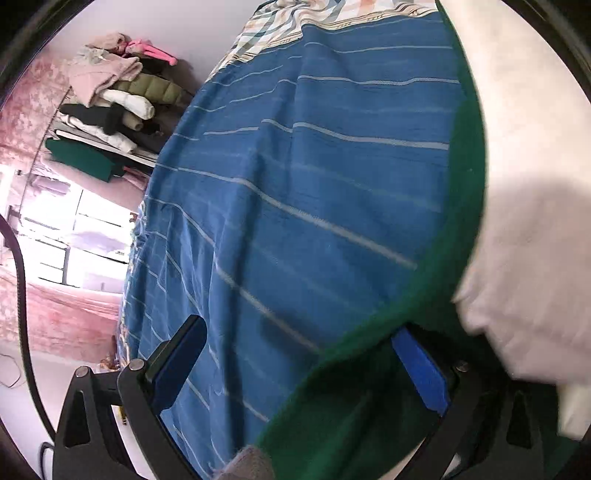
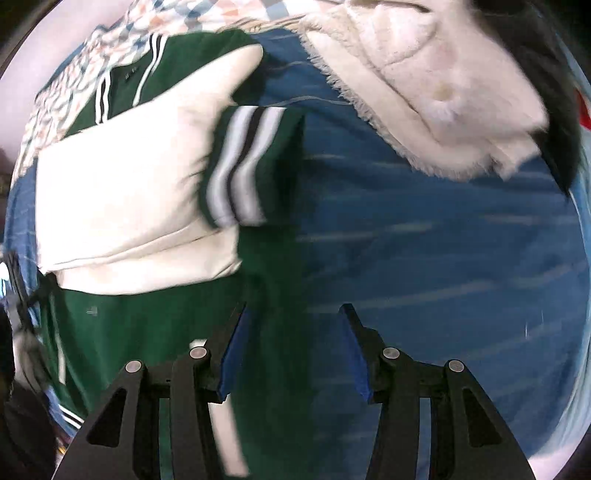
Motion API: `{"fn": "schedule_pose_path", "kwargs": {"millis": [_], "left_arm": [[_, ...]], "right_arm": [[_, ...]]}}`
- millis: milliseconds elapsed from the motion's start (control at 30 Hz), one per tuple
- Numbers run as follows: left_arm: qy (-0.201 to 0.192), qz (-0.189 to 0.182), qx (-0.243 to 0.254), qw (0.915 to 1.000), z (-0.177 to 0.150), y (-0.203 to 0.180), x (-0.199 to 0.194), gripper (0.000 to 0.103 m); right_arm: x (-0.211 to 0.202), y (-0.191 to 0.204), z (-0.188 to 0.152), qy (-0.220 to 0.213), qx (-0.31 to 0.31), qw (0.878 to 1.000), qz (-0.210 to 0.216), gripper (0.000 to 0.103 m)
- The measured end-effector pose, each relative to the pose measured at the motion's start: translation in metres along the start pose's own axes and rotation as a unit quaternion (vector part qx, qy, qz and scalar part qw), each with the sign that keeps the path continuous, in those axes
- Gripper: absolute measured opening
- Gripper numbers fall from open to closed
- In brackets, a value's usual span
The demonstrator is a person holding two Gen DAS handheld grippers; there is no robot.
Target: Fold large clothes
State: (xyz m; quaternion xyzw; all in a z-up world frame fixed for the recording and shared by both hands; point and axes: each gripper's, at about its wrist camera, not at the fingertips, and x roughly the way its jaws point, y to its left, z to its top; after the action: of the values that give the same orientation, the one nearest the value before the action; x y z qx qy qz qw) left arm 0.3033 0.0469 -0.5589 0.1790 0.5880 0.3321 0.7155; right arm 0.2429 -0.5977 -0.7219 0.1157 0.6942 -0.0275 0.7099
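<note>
A green jacket [image 2: 110,332] with cream sleeves [image 2: 122,192] and a striped cuff [image 2: 236,166] lies on a blue striped bedsheet [image 2: 443,258]. My right gripper [image 2: 295,317] is open, its jaws over the jacket's right edge and the sheet. In the left wrist view the jacket's green fabric [image 1: 369,387] and cream part [image 1: 528,184] fill the right side. My left gripper [image 1: 299,336] is wide open; its right finger [image 1: 421,369] is partly covered by green fabric, its left finger [image 1: 177,362] is over the sheet [image 1: 295,184].
A cream fleece garment [image 2: 424,92] lies on the bed at the upper right. A pile of folded clothes [image 1: 114,96] sits beyond the bed's far side, by a pink curtain [image 1: 33,110] and bright window [image 1: 74,240]. A patterned pillow [image 1: 295,22] lies at the bed's head.
</note>
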Motion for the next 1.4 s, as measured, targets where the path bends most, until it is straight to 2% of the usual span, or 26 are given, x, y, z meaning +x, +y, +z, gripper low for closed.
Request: {"fn": "schedule_pose_path", "kwargs": {"millis": [100, 133, 167, 200, 267, 333, 467, 567, 667, 767, 800, 833, 867, 900, 933, 1033, 1100, 1167, 1200, 1233, 1300, 1333, 1367, 1400], "left_arm": [[0.007, -0.003, -0.015, 0.9999, -0.003, 0.006, 0.003, 0.103], [0.009, -0.006, -0.019, 0.9997, -0.003, 0.008, 0.004, 0.103], [0.012, -0.009, -0.023, 0.9996, -0.003, 0.009, 0.004, 0.103], [0.012, -0.009, -0.024, 0.9996, -0.002, 0.01, 0.005, 0.103], [0.01, -0.006, -0.019, 0.9998, 0.001, 0.008, 0.006, 0.103], [0.009, -0.006, -0.017, 0.9998, 0.002, 0.006, 0.004, 0.103], [0.003, -0.018, -0.021, 0.9996, -0.002, 0.004, -0.006, 0.103], [-0.001, -0.025, -0.029, 0.9993, -0.013, 0.017, -0.023, 0.103], [-0.01, -0.05, -0.054, 0.9972, -0.036, 0.037, -0.056, 0.103], [-0.004, -0.129, -0.08, 0.9884, -0.06, 0.043, -0.091, 0.103], [0.006, -0.169, -0.087, 0.9818, -0.066, 0.039, -0.098, 0.103], [0.016, -0.203, -0.087, 0.9753, -0.069, 0.031, -0.103, 0.103], [0.027, -0.217, -0.081, 0.9724, -0.069, 0.018, -0.105, 0.103], [0.031, -0.22, -0.075, 0.9721, -0.067, 0.002, -0.104, 0.103], [0.029, -0.214, -0.073, 0.9738, -0.063, -0.01, -0.102, 0.103], [0.021, -0.145, -0.058, 0.9875, -0.043, -0.046, -0.081, 0.103], [0.011, -0.131, -0.069, 0.989, -0.03, -0.051, -0.065, 0.103], [0.001, -0.124, -0.075, 0.9894, -0.019, -0.045, -0.058, 0.103], [0.001, -0.118, -0.075, 0.9902, -0.012, -0.042, -0.055, 0.103], [0.002, -0.113, -0.079, 0.9904, -0.009, -0.038, -0.052, 0.103], [0.001, -0.101, -0.085, 0.9913, -0.002, -0.026, -0.043, 0.103], [0.005, -0.103, -0.087, 0.9909, -0.001, -0.022, -0.039, 0.103], [0.01, -0.11, -0.092, 0.9897, 0.0, -0.019, -0.036, 0.103], [0.013, -0.115, -0.09, 0.9892, 0.001, -0.016, -0.035, 0.103]], "right_arm": [[0.02, 0.005, 0.008, 0.006, -0.052, 0.999, 0.002, 0.051], [0.025, 0.007, 0.011, 0.001, -0.068, 0.998, -0.012, 0.049], [0.03, 0.006, 0.013, -0.006, -0.074, 0.997, -0.032, 0.036], [0.033, -0.002, 0.015, -0.013, -0.061, 0.997, -0.038, 0.031], [0.039, -0.033, 0.016, -0.022, 0.0, 0.999, -0.045, 0.03], [0.049, -0.055, 0.013, -0.02, 0.045, 0.999, -0.022, 0.03], [0.039, -0.072, 0.012, 0.007, 0.062, 0.998, -0.001, 0.031], [0.01, -0.085, 0.011, 0.01, 0.071, 0.997, 0.007, 0.038], [-0.034, -0.087, 0.003, -0.017, 0.078, 0.996, 0.031, 0.04], [-0.05, -0.066, -0.005, -0.03, 0.083, 0.995, 0.052, 0.042], [-0.047, -0.052, -0.001, -0.031, 0.081, 0.994, 0.063, 0.042], [-0.042, -0.021, -0.002, -0.031, 0.08, 0.994, 0.072, 0.042], [-0.036, -0.014, 0.001, -0.029, 0.078, 0.994, 0.072, 0.042], [-0.041, 0.007, -0.001, -0.028, 0.08, 0.994, 0.07, 0.042], [-0.041, 0.004, 0.002, -0.025, 0.078, 0.994, 0.068, 0.042], [-0.042, 0.025, 0.005, -0.037, 0.062, 0.996, 0.057, 0.042], [-0.051, 0.028, 0.012, -0.056, 0.056, 0.996, 0.044, 0.049], [-0.053, 0.028, 0.019, -0.073, 0.052, 0.996, 0.029, 0.063], [-0.046, 0.031, 0.024, -0.068, 0.051, 0.996, 0.005, 0.067], [-0.038, 0.03, 0.028, -0.06, 0.053, 0.997, 0.007, 0.069], [-0.007, 0.025, 0.035, -0.005, 0.077, 0.996, 0.032, 0.069], [0.009, 0.021, 0.037, 0.02, 0.1, 0.993, 0.058, 0.069], [0.015, 0.02, 0.038, 0.021, 0.107, 0.991, 0.073, 0.061], [0.014, 0.019, 0.038, 0.005, 0.109, 0.993, 0.051, 0.049]]}}
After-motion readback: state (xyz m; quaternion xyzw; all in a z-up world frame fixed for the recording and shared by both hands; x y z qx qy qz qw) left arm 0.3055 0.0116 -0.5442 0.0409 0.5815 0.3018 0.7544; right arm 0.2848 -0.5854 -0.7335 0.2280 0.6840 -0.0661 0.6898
